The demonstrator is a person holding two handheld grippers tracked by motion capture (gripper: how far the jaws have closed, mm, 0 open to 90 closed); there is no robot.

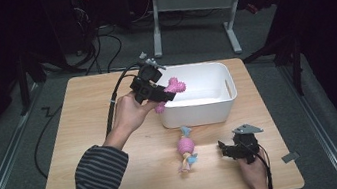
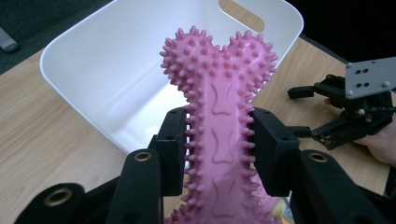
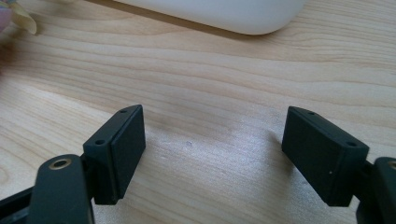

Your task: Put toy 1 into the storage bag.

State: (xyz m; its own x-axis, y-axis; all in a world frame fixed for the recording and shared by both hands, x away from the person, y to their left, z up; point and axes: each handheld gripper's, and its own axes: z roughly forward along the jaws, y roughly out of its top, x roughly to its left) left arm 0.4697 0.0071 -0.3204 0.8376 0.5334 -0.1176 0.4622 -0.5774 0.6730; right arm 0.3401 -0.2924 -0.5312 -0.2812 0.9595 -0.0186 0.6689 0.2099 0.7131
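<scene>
The left gripper (image 2: 219, 154) pinches the pink bone (image 2: 219, 112) above the white bin's (image 2: 93, 70) near rim. The right gripper (image 3: 210, 154) rests spread on the table (image 3: 210, 84), near a doll (image 1: 186, 148).

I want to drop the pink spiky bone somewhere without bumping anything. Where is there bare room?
The white bin looks bare inside, right beyond the pink bone in the left tool. The table is bare left of the bin and along its near-left corner. It is crowded between the doll and the open right tool.
</scene>
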